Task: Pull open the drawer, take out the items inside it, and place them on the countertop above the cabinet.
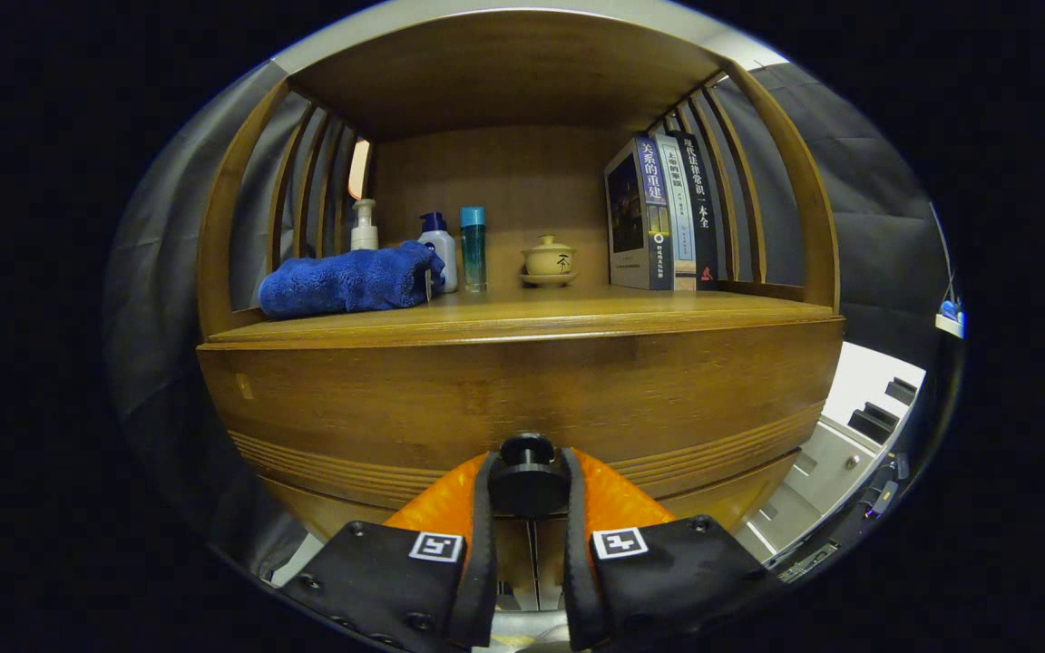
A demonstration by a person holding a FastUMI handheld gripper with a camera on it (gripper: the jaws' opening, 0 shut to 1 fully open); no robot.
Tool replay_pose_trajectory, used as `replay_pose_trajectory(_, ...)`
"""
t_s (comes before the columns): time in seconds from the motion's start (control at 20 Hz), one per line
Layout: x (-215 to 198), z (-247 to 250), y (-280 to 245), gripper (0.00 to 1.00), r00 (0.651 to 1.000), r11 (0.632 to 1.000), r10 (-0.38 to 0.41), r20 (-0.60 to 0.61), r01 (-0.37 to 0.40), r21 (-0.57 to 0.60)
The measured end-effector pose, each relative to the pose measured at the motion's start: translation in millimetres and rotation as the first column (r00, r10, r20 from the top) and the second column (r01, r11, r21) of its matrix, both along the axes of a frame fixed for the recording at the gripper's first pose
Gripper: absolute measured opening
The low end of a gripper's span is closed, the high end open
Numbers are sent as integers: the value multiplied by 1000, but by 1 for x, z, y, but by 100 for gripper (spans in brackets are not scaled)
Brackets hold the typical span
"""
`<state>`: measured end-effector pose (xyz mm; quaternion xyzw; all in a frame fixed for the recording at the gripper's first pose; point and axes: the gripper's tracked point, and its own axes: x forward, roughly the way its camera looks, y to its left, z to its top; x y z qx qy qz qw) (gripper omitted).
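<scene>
A wooden cabinet fills the scene, with its drawer front (522,399) facing me below the countertop (577,317). A round dark knob (527,481) sticks out of the drawer front low in the middle. My gripper (527,490) is shut on that knob, one finger pressing on each side of it. The drawer's inside is hidden, and I cannot tell whether the drawer stands closed or slightly out.
On the countertop lie a folded blue towel (350,279), a white pump bottle (364,227), a white bottle with a blue cap (439,249), a teal bottle (473,247), a small lidded teacup (548,260) and three upright books (659,213). Slatted wooden sides enclose the shelf.
</scene>
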<state>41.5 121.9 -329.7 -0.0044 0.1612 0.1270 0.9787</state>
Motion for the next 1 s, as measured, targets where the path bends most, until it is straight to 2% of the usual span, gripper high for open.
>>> replay_pose_trajectory(0.05, 2, -1, 1, 39, 1000, 1000, 1, -8, -1, 4)
replay_pose_trajectory(0.1, 4, -1, 2, 34, 1000, 1000, 2, -14, -2, 11)
replay_pose_trajectory(0.35, -12, 1, -4, 34, 999, 1000, 18, -33, -18, -6)
replay_pose_trajectory(0.75, -65, 7, -18, 34, 999, 999, 19, -35, -18, 28)
replay_pose_trajectory(1.0, -100, 6, -26, 34, 998, 1000, 30, -47, -29, 11)
